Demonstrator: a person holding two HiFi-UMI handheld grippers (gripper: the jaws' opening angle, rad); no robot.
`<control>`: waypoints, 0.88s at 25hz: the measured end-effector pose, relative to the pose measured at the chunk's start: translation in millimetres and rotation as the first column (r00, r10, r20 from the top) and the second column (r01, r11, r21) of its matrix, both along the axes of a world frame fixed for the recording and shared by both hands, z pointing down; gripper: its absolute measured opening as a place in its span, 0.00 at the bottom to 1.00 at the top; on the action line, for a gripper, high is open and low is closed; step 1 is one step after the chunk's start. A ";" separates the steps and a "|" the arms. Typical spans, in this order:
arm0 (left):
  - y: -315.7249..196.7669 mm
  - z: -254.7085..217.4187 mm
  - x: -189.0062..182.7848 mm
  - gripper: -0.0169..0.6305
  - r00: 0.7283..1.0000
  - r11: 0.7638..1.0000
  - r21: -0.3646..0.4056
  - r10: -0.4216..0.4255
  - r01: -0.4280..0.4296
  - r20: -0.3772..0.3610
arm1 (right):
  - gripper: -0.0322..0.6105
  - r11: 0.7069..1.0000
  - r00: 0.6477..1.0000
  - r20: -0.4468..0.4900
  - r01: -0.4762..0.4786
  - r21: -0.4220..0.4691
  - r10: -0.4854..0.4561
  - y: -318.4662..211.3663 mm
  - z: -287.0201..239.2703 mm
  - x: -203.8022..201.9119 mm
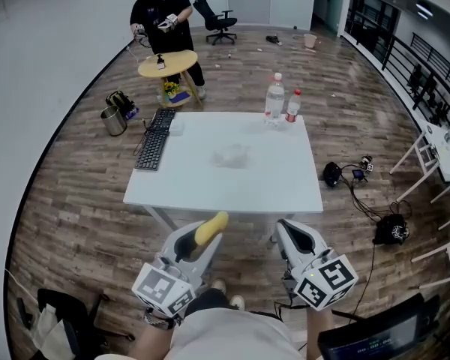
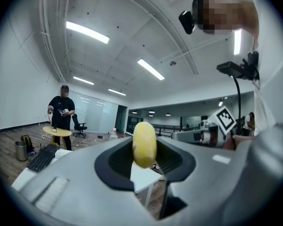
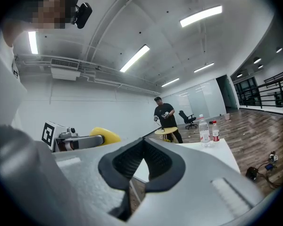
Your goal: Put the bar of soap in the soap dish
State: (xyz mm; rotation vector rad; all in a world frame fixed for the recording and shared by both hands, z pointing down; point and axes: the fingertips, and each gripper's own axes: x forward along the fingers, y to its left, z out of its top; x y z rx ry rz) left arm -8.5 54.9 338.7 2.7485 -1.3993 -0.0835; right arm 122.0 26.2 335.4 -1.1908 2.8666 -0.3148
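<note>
A yellow bar of soap (image 1: 212, 227) sticks out from between the jaws of my left gripper (image 1: 204, 237), which is shut on it, in front of the white table's (image 1: 210, 195) near edge. In the left gripper view the soap (image 2: 144, 144) stands on edge between the dark pads. A clear soap dish (image 1: 231, 155) lies near the middle of the table, well ahead of both grippers. My right gripper (image 1: 291, 231) is held beside the left one, shut with nothing in it; its pads (image 3: 132, 163) meet in the right gripper view, where the soap (image 3: 106, 135) shows at left.
A black keyboard (image 1: 153, 142) lies on the table's left side and two water bottles (image 1: 274, 98) stand at its far edge. Behind, a person (image 1: 162, 21) stands at a round yellow table (image 1: 169, 64). A metal bin (image 1: 113, 121) and cables (image 1: 345, 175) lie on the floor.
</note>
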 end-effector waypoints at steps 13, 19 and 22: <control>-38.4 1.8 -13.8 0.23 0.999 1.000 -0.003 0.010 -0.010 -0.037 | 0.05 1.000 1.000 -0.015 -0.013 -0.001 0.013 -36.7 -6.9 -11.2; -52.6 5.6 -14.3 0.23 0.999 1.000 -0.008 0.024 -0.025 -0.047 | 0.05 1.000 1.000 -0.026 -0.008 -0.014 0.008 -49.9 -2.6 -18.2; -60.4 7.9 -16.3 0.23 0.998 0.999 -0.017 0.027 -0.028 -0.054 | 0.05 1.000 1.000 -0.029 -0.010 -0.028 0.009 -58.4 0.2 -21.2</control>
